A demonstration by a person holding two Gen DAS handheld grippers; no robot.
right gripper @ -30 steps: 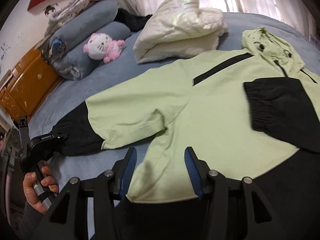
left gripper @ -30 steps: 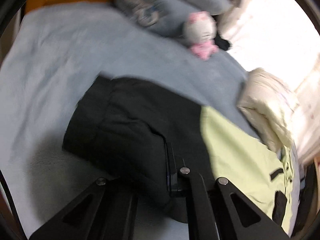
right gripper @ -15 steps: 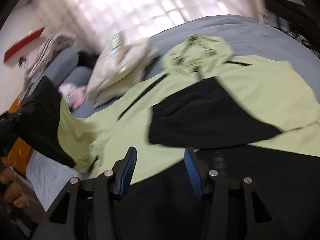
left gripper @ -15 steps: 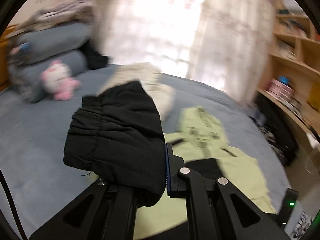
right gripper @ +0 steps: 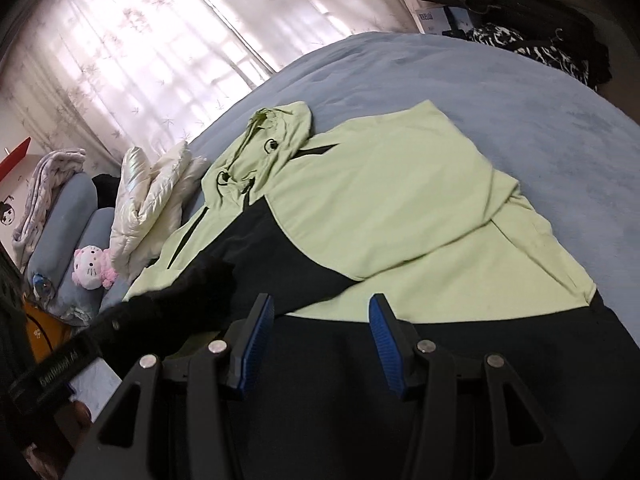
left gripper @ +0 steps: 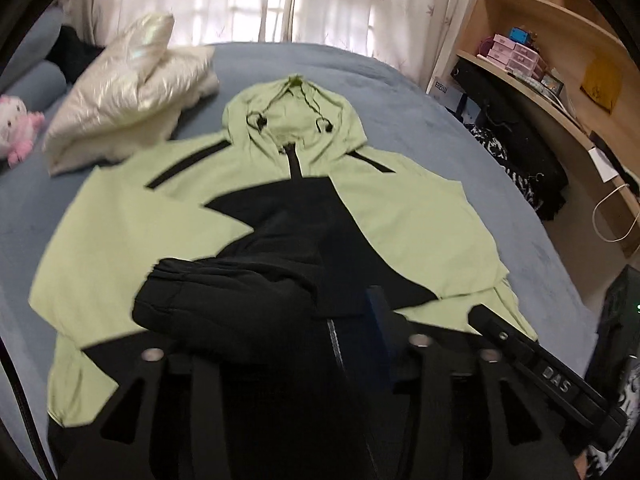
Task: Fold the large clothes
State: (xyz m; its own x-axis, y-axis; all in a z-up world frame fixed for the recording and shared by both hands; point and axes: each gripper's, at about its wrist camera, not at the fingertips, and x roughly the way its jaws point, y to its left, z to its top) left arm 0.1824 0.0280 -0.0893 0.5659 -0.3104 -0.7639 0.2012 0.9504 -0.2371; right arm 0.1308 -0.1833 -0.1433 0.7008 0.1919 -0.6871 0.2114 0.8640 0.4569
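A light green and black hooded jacket (left gripper: 404, 216) lies front up on the blue bed (left gripper: 400, 92), hood toward the window. Both sleeves are folded across the chest. My left gripper (left gripper: 320, 320) is shut on the black cuff (left gripper: 224, 304) of the left sleeve and holds it over the jacket's middle. In the right wrist view the jacket (right gripper: 392, 200) fills the centre and the left gripper with the cuff (right gripper: 188, 296) comes in from the left. My right gripper (right gripper: 320, 328) is open and empty above the black hem (right gripper: 440, 352).
A folded cream puffer jacket (left gripper: 124, 92) lies at the bed's far left beside a pink plush toy (left gripper: 16, 124). Rolled blue bedding (right gripper: 68, 216) sits behind. Wooden shelves (left gripper: 552, 80) and dark clothes (left gripper: 516, 152) stand at the right. Curtains (right gripper: 160, 40) cover the window.
My left gripper has lifted the black cuff off the bed at the left and carried it across onto the jacket's chest. My right gripper has stayed open, swinging toward the hem.
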